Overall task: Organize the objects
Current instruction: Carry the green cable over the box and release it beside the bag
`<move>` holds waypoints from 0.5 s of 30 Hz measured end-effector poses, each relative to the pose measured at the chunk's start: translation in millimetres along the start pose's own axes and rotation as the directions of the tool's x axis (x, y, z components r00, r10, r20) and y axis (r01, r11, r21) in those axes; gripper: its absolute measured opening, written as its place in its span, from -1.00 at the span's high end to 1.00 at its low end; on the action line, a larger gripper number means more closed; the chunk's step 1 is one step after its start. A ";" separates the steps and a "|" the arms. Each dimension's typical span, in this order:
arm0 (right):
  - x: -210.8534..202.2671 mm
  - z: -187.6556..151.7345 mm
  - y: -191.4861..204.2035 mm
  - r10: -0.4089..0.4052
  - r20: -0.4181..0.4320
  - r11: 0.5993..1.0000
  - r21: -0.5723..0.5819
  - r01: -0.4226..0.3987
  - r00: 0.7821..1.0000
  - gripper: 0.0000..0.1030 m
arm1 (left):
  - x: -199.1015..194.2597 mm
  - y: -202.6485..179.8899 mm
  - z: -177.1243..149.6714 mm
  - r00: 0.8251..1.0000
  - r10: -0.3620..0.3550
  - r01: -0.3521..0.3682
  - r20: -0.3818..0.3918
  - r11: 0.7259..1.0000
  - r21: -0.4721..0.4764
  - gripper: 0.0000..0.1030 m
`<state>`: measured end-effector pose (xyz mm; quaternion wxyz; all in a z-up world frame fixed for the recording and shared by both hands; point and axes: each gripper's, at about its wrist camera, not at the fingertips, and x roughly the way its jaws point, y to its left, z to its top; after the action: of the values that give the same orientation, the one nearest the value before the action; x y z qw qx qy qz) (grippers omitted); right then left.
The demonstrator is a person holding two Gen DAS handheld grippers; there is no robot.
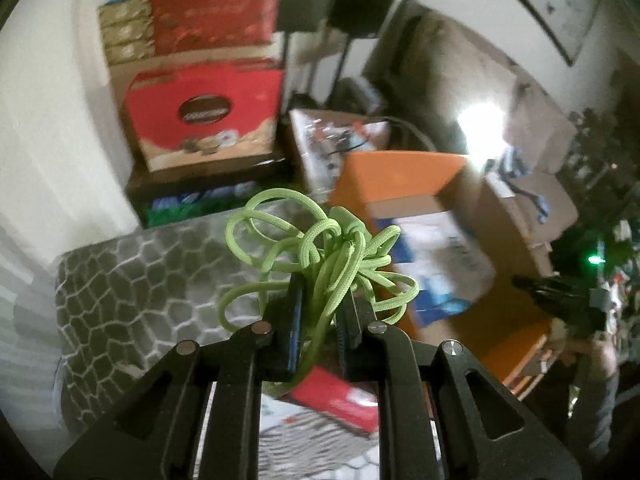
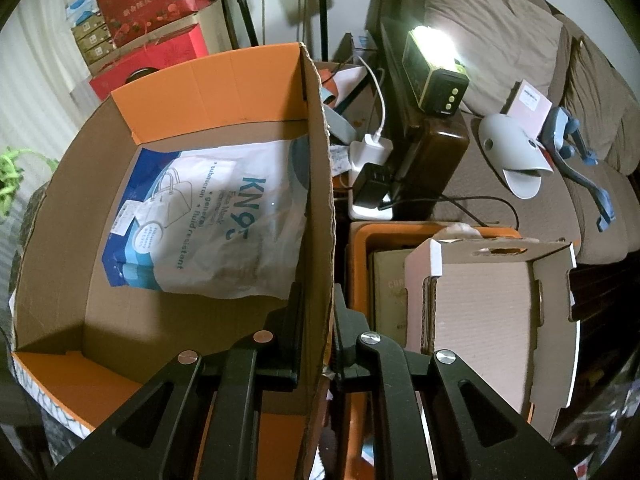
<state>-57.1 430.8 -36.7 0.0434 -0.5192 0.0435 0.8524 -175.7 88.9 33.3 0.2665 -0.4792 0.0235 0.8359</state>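
My left gripper is shut on a tangled bundle of lime-green cord and holds it in the air above a grey patterned cushion. The cord also shows at the far left of the right wrist view. My right gripper is shut on the upright right wall of an open orange cardboard box. A white and blue KN95 mask bag lies on the box floor. The same box shows in the left wrist view, right of the cord.
Red gift boxes are stacked against the wall at the left. A second orange box with a white cardboard carton stands right of the held box. Behind are a lit lamp, chargers and cables, and a beige sofa.
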 end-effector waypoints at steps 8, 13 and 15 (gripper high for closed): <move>-1.5 1.6 0.0 0.004 0.001 1.000 0.008 -0.004 1.000 0.79 | -13.6 -59.6 8.7 0.996 -0.081 0.079 0.029 0.995 0.062 0.74; -1.4 1.7 0.3 0.005 0.002 1.000 0.009 -0.005 1.000 0.79 | -17.0 -86.9 10.3 0.989 -0.143 0.140 0.029 0.986 0.089 0.74; -1.4 1.9 0.5 0.007 0.001 1.000 0.012 -0.007 1.000 0.79 | -15.4 -102.0 9.4 0.987 -0.158 0.154 0.025 0.982 0.110 0.74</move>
<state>-58.2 430.5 -34.5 0.0434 -0.5182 0.0502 0.8527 -129.3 172.6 72.9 0.3570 -0.4505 0.0267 0.8179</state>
